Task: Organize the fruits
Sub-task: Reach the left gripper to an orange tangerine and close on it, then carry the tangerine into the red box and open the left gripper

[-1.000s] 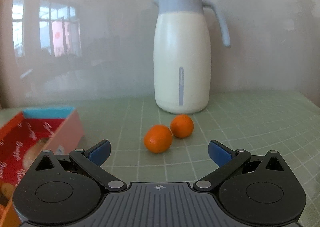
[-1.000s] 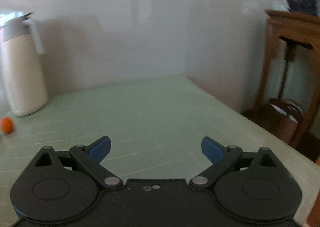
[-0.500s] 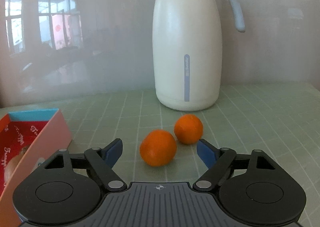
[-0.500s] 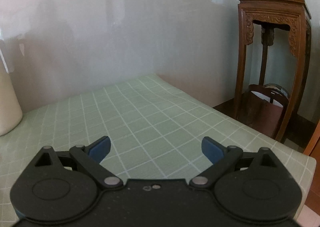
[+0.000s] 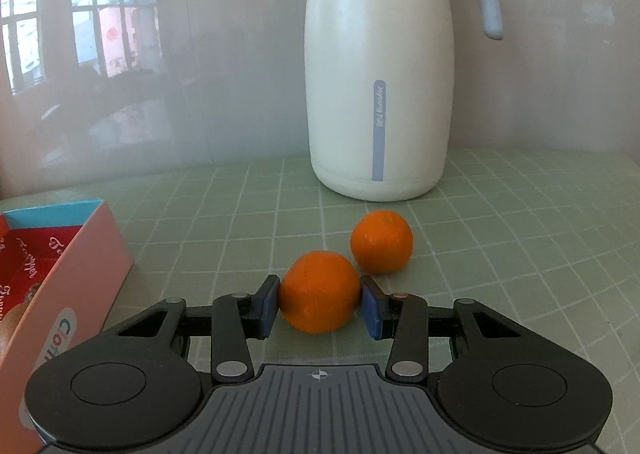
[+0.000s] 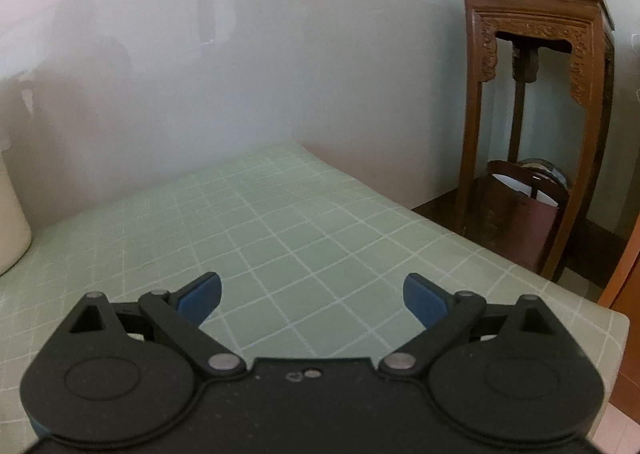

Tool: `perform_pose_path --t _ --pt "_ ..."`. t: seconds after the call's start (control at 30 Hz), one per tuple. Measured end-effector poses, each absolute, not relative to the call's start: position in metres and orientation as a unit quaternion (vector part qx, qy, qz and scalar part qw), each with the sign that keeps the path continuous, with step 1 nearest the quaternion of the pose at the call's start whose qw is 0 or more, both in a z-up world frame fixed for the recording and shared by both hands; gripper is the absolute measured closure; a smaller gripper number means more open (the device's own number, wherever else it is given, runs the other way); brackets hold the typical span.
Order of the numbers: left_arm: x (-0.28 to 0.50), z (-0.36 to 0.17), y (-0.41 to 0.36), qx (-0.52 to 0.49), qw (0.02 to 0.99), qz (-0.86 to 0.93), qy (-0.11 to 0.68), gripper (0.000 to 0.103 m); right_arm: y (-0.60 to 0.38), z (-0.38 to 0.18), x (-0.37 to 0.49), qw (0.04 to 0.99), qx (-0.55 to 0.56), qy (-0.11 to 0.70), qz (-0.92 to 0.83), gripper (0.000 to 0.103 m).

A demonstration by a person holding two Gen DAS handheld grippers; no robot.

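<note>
Orange round fruit (image 5: pixel 319 292) pinched btwn left claw (image 5: pixel 319 304) pads.

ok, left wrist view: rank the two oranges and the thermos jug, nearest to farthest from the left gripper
1. Near orange: between the pads of the left gripper, which have just closed onto it.
2. Far orange: just behind, slightly right.
3. Thermos jug: farthest, by the wall.

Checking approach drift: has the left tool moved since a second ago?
Yes. The left tool advanced toward the jug, which looms larger, and its jaws have just been closing onto the near orange.
</note>
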State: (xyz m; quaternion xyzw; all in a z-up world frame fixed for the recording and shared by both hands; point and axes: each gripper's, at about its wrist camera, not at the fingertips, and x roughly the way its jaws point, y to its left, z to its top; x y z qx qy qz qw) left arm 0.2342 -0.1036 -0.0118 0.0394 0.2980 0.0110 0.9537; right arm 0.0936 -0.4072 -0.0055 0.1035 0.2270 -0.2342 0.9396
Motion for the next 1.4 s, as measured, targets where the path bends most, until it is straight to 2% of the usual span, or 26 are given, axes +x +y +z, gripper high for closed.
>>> perform_pose_path --t 0.73,1.4 --pt "0.144 0.044 -0.075 0.040 0.970 -0.009 0.238 0.060 -0.364 -0.001 0.098 0.946 0.105 0.244 -0.184 0.005" --pt "0.116 0.063 -0.021 0.020 0.976 0.014 0.215 0.060 -0.312 0.005 0.123 0.953 0.081 0.252 -0.146 0.005"
